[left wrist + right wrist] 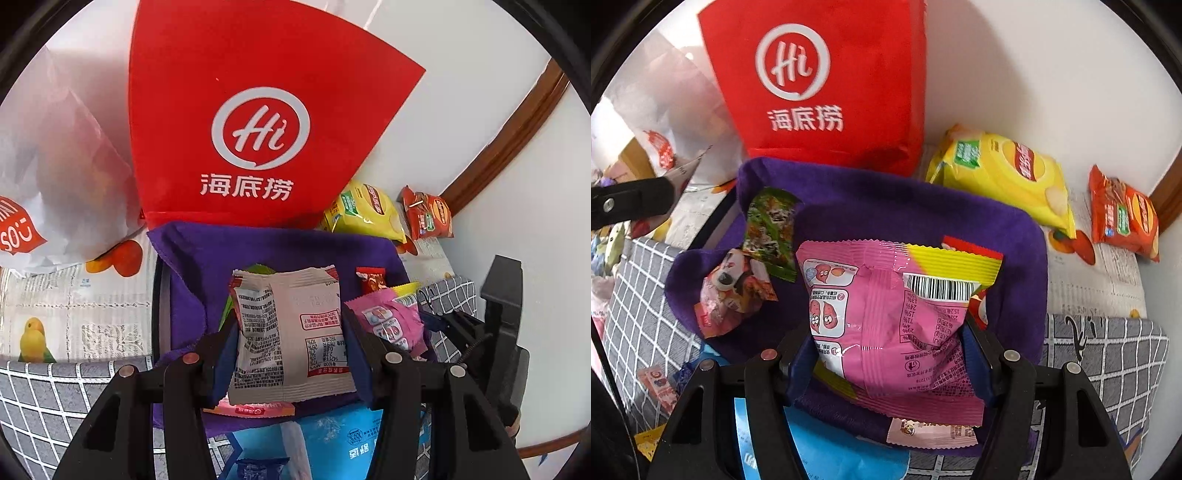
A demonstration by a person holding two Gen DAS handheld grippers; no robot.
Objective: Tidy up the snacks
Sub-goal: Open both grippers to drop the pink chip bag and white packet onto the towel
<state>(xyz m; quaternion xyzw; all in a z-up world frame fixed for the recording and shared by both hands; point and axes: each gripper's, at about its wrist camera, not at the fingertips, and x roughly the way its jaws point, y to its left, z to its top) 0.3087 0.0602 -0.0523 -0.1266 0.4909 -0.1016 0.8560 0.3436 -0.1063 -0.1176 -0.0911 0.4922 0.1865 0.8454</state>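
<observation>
The left tool tilts steeply downward, its blue-padded fingers pressed against both sides of a pale snack packet. The right tool angles down likewise, fingers clamped on a pink snack packet.

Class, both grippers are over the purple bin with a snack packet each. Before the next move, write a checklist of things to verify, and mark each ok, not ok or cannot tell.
1. Left gripper shut on the beige packet: ok.
2. Right gripper shut on the pink packet: ok.
3. Both packets held over the purple bin: ok.
4. Free room in the bin: ok, purple lining shows beside the green packet.
5. Yellow chip bag and orange chip bag sorted: not ok, both lie outside the bin.
6. Which packet is lower: cannot tell.
</observation>
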